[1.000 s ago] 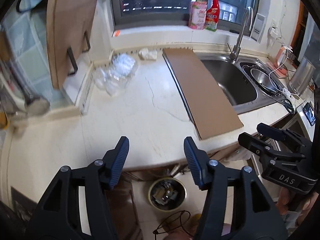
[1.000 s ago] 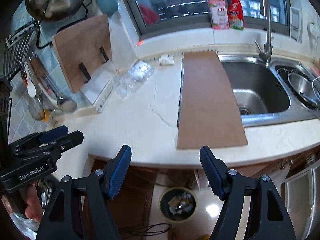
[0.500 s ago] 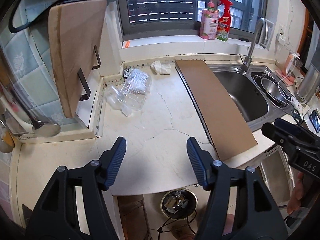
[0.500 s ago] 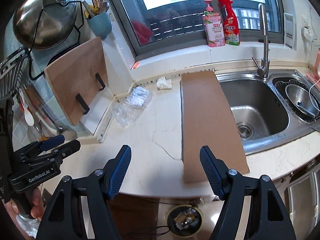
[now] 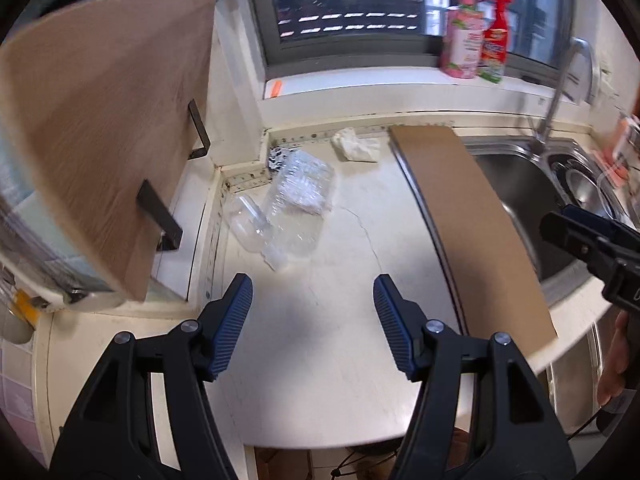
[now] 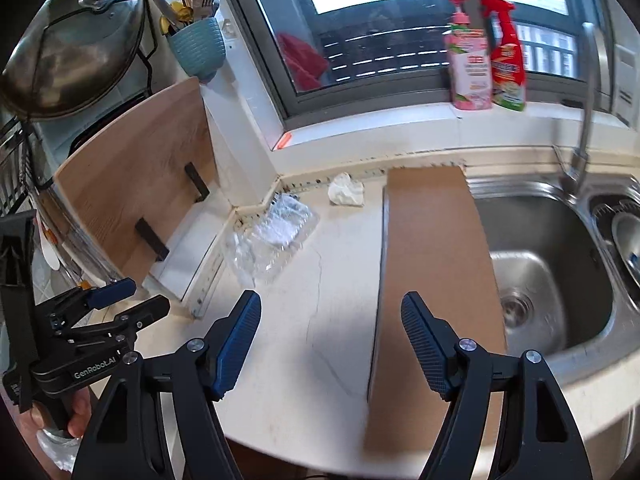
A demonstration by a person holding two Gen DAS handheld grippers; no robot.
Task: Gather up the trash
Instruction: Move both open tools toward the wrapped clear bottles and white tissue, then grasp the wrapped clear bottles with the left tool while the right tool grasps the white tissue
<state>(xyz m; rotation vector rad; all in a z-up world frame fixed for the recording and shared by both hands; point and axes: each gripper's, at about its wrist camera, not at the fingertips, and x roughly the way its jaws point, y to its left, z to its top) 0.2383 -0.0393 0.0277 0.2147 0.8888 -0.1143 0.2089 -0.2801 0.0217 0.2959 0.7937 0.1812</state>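
Both grippers have moved forward over the counter [image 5: 320, 360] since 1 s ago; the floor bin seen then is out of view. Left gripper [image 5: 312, 320]: jaws wide apart, holding nothing, hovering short of the trash. Right gripper [image 6: 330, 340]: same, wide apart and empty, over the left edge of the board [image 6: 432, 280].

Trash count: 1 pile of crumpled clear plastic [image 5: 296, 204] in the back-left corner of the counter, piece count unclear; 1 wadded tissue [image 5: 356, 146] against the back wall, between plastic and board, touching neither.

Other: 1 board overhanging the sink [image 6: 552, 280], 1 cutting board [image 5: 100, 128] upright at left, 2 bottles [image 6: 486, 56] on the sill, 1 faucet [image 6: 584, 120].
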